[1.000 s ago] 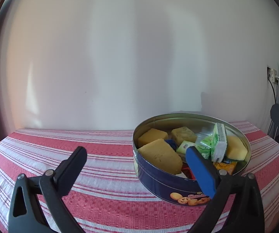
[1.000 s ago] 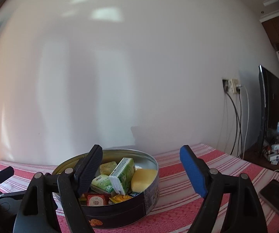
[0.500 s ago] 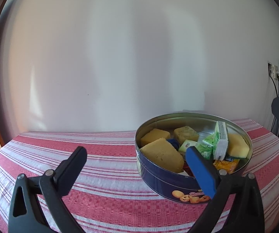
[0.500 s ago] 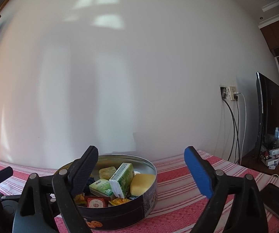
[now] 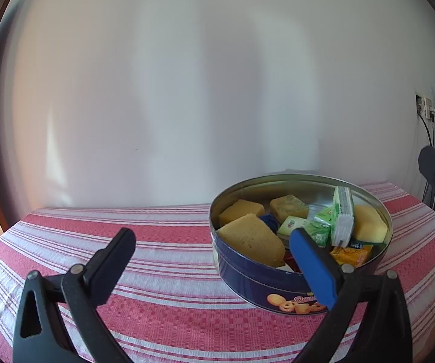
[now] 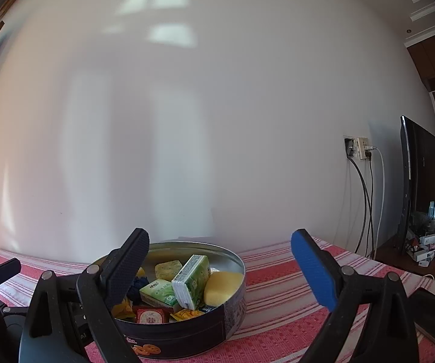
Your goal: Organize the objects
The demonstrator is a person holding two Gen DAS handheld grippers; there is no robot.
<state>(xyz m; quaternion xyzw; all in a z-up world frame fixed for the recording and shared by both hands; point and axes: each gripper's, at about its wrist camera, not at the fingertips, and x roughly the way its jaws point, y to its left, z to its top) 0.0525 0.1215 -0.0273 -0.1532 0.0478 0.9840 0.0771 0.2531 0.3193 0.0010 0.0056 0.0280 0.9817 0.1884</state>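
The green tissue pack stands on edge, long axis tilted, in the tin.

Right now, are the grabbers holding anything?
No. The left gripper and right gripper are both open and empty, near the tin.

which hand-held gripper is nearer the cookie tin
Left, narrowly. The left hand-held gripper has one finger over the cookie tin; the right hand-held gripper stands open just beside it.

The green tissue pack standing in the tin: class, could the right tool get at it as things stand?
Probably yes: the green tissue pack stands above its neighbours in the lidless tin, and the right tool is open, empty.
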